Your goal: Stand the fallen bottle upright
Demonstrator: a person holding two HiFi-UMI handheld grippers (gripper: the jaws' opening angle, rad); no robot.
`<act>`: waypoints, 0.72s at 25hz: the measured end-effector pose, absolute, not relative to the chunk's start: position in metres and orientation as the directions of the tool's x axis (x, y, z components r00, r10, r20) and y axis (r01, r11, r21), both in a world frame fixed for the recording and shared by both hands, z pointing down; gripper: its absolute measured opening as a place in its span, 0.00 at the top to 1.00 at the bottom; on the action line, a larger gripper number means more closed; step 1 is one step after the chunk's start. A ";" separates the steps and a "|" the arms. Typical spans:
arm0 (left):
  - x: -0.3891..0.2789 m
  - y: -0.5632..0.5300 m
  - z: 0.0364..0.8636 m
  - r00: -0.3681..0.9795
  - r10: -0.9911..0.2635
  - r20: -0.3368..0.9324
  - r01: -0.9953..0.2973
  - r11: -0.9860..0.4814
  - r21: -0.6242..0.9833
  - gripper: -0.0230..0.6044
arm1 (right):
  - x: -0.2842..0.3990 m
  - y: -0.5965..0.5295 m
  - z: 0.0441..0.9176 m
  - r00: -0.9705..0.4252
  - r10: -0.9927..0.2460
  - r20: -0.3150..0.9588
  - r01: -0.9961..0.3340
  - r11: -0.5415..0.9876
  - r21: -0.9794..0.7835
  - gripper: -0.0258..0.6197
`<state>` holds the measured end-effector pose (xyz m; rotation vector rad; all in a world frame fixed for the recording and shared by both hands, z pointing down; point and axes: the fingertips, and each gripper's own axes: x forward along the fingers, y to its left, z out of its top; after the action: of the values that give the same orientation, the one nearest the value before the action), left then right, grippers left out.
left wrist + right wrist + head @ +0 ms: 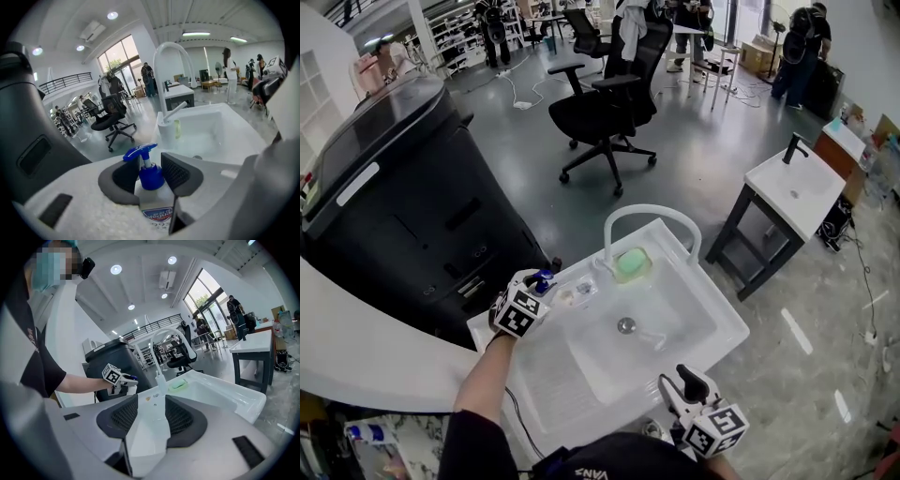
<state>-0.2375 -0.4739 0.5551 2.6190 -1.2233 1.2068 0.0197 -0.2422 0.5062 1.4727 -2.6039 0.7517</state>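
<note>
A white bottle point(157, 211) with a blue pump top point(140, 152) sits between the pads of my left gripper point(151, 171), which is shut on it just below the pump collar. In the head view the left gripper point(534, 289) holds the bottle point(544, 278) over the left rim of the white sink point(712, 281). From the right gripper view the bottle point(131, 389) looks roughly upright, pump on top; its base is hidden. My right gripper point(150, 416) is open with nothing between its pads, near the sink's front edge point(682, 382).
A curved white faucet point(652, 214) and a green soap dish point(630, 263) stand at the sink's back rim, with a small clear dish point(577, 292) beside the bottle. A big black bin point(394, 187) stands left; an office chair point(600, 112) and a second sink stand point(792, 187) lie beyond.
</note>
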 end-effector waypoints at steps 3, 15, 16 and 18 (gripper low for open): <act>-0.231 -0.479 0.542 0.421 -0.697 0.581 -0.708 -0.652 -0.270 0.72 | 0.023 -0.242 0.506 -0.539 -0.793 0.284 -0.822 0.422 -0.382 0.67; -0.214 -0.510 0.504 0.416 -0.883 0.216 -0.871 -0.456 -0.185 0.72 | 0.032 -0.240 0.515 -0.493 -0.806 0.328 -0.853 0.372 -0.367 0.67; -0.214 -0.511 0.502 0.410 -0.893 0.188 -0.879 -0.441 -0.181 0.72 | 0.033 -0.239 0.516 -0.487 -0.807 0.333 -0.856 0.365 -0.366 0.67; -0.213 -0.513 0.500 0.393 -0.909 0.137 -0.893 -0.413 -0.180 0.72 | 0.036 -0.239 0.517 -0.475 -0.810 0.343 -0.863 0.353 -0.362 0.67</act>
<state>-0.2128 -0.5131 0.4998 2.6857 -1.7402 0.3451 0.0357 -0.2393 0.5165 1.5504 -2.4967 0.7689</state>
